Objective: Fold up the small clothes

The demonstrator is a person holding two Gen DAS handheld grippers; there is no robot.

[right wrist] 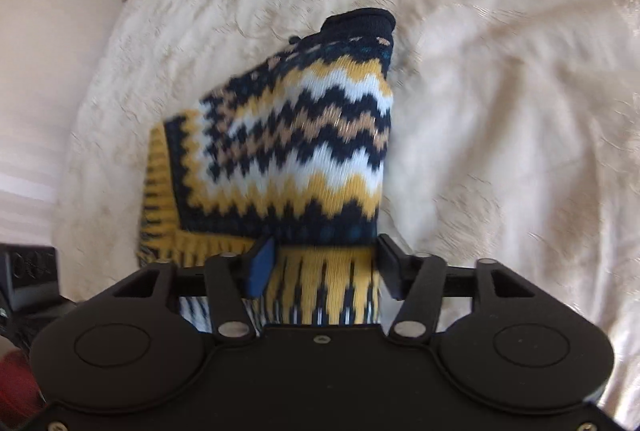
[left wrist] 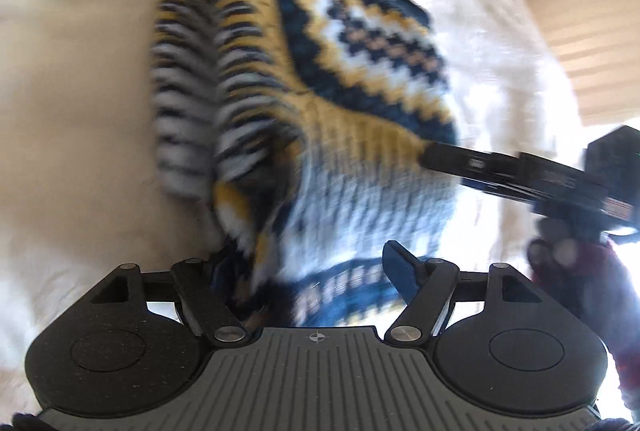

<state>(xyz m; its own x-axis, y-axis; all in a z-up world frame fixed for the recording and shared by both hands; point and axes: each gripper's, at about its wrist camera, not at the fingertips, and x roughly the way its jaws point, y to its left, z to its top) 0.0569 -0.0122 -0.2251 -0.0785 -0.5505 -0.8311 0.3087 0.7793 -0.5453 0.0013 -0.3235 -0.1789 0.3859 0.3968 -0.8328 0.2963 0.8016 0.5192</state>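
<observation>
Fingers of the right gripper (right wrist: 326,267) are set apart with the sweater (right wrist: 296,147) hem between them; whether the pads pinch it cannot be told. Likewise the left gripper (left wrist: 308,279) is spread around blurred knit. Above the cream bedspread (right wrist: 500,91) the sweater is lifted; both corners should be carried level and laid flat.

left wrist view: rides behind my left gripper (left wrist: 312,271), looking steeply down, very near the knitted garment (left wrist: 340,71).
right wrist view: same from my right gripper (right wrist: 324,263).
shared: the garment (right wrist: 296,135), the cream bed cover (left wrist: 72,71); my right gripper at 3 o'clock.
</observation>
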